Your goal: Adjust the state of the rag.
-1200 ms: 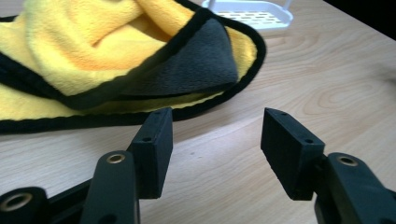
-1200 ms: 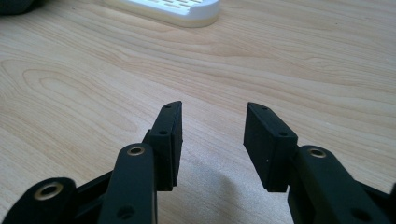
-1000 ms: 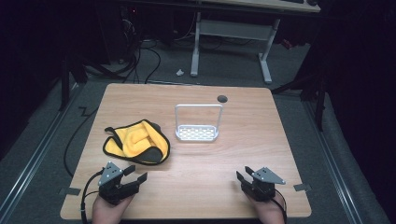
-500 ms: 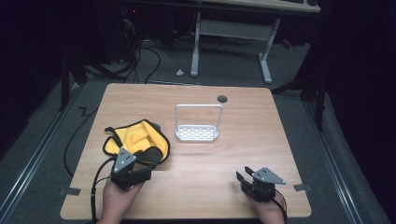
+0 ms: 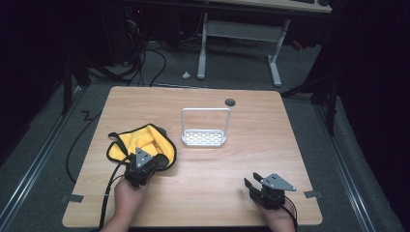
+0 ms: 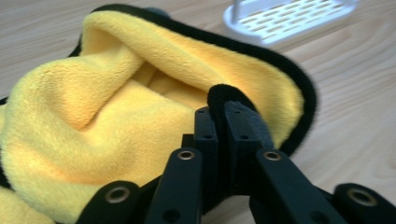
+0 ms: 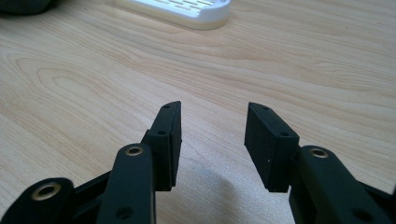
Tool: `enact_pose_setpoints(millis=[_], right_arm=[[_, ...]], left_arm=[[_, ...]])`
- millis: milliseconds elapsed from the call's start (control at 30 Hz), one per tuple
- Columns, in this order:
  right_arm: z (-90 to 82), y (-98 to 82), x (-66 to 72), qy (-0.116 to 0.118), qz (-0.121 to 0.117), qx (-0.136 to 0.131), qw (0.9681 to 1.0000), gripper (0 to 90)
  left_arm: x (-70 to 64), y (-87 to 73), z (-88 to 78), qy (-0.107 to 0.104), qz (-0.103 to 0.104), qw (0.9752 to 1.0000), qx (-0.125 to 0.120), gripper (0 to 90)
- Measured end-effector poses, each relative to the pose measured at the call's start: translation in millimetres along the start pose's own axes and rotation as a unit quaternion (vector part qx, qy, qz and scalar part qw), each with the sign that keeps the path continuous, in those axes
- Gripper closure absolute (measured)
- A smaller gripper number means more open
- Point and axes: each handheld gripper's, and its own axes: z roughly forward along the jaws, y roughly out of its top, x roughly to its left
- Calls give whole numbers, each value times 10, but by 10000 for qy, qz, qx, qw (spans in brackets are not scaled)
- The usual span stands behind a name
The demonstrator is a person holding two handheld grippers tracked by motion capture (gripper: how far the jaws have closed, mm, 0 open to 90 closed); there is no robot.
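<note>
A yellow cloth with a black hem lies crumpled on the left of the wooden table. My left gripper is at the cloth's near right edge. Its jaws have just been closing, and in the left gripper view they are shut on a fold of the black hem, with the yellow cloth bunched behind. My right gripper rests low near the front right of the table. Its jaws stand open over bare wood with nothing between them.
A white slotted rack with a tall wire handle stands at mid-table, beyond both grippers; its base shows as the white rack and the white rack. A round grommet hole lies near the far edge.
My left gripper moved forward from the front edge to the cloth, and its jaws went from open to shut on the hem. The right gripper kept still.
</note>
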Motion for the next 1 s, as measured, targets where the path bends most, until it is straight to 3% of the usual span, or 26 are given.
enact_pose_setpoints(millis=[167,333,467,567,833,900,1000], right_arm=[[9,1,23,28,-24,14,10000,570],[23,4,75,103,-68,23,9999,563],[73,24,195,245,-155,81,9995,551],[120,77,366,472,-183,47,9987,541],[341,290,951,990,-705,30,9926,516],[444,368,1042,1205,-528,48,9913,515],[591,495,1159,1370,-460,-98,9895,530]], left_arm=[[-245,-60,-138,-601,119,9981,-91,862],[-555,-241,-218,-1329,193,9909,-47,859],[-711,-381,-217,-1606,186,9868,-40,854],[-747,-359,-216,-1643,248,9861,-43,851],[-742,-381,-218,-1687,291,9852,-27,844],[-740,-382,-215,-1697,302,9850,-24,843],[-733,-389,-212,-1719,321,9846,-8,837]])
